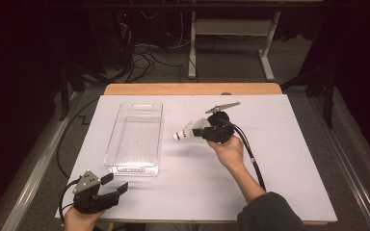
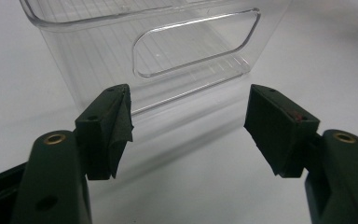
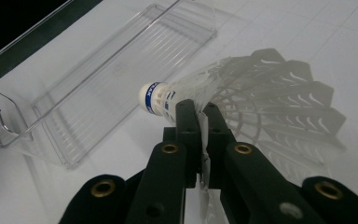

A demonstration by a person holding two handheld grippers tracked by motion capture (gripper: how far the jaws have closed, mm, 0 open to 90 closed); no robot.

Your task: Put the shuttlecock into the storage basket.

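The right gripper (image 1: 200, 129) is clenched on a white shuttlecock (image 1: 185, 131), pinching the feather skirt between its jaws, as the right gripper view shows with the jaws pressed together on the thin white feathers (image 3: 261, 98). The shuttlecock's cork head (image 3: 148, 96), ringed by a blue band, points toward ten o'clock in that view, at the clear plastic bin (image 3: 98, 79). In the high view the shuttlecock is held above the white table sheet (image 1: 279, 159), just off the bin's three o'clock side, cork end toward the bin (image 1: 136, 137). The left gripper (image 1: 113, 185) rests at the table's seven o'clock corner, released, its jaws spread wide with nothing between them. In the left gripper view its two black pads (image 2: 112, 128) face the bin's near end wall and its handle cut-out (image 2: 196, 44) at twelve o'clock.
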